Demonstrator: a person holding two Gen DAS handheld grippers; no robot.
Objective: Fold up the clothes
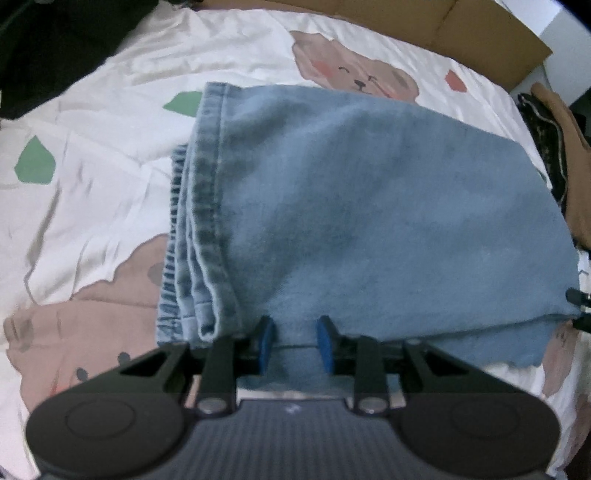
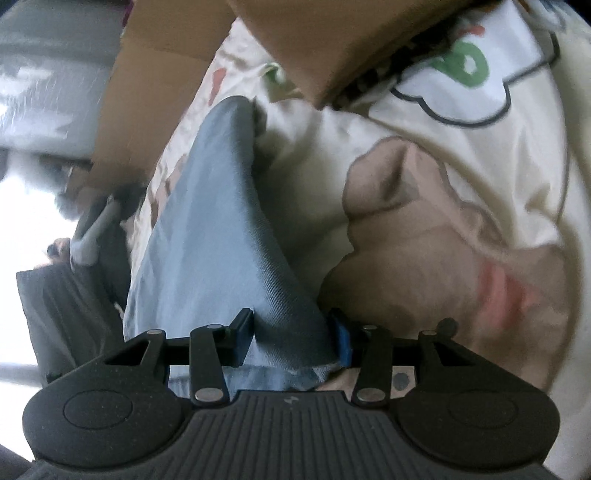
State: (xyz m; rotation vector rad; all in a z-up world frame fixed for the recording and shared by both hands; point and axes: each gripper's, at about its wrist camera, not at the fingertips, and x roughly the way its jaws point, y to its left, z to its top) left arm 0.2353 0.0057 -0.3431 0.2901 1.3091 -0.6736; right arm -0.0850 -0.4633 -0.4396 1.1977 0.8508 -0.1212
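Gripping soft, apparently folded blue denim jeans (image 1: 369, 206): left claw (image 1: 294, 341), right claw (image 2: 291, 338).

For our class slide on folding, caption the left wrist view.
Left claw pinching the near edge of folded blue jeans on a bear-print bedsheet.

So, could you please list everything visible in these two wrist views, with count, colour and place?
Blue denim jeans: one, light blue, folded on the bed, near edge between both grippers' pads.
Cartoon bear bedsheet: one, white with pink bears and green shapes, under the jeans.
Brown cardboard box: one, brown, at the bed's far edge.
Black garment: one, black, far left corner of the bed.
Brown and black clothes: one pile, right edge of the bed.
Left gripper: one, black with blue pads, shut on the jeans.
Right gripper: one, black with blue pads, shut on the jeans.
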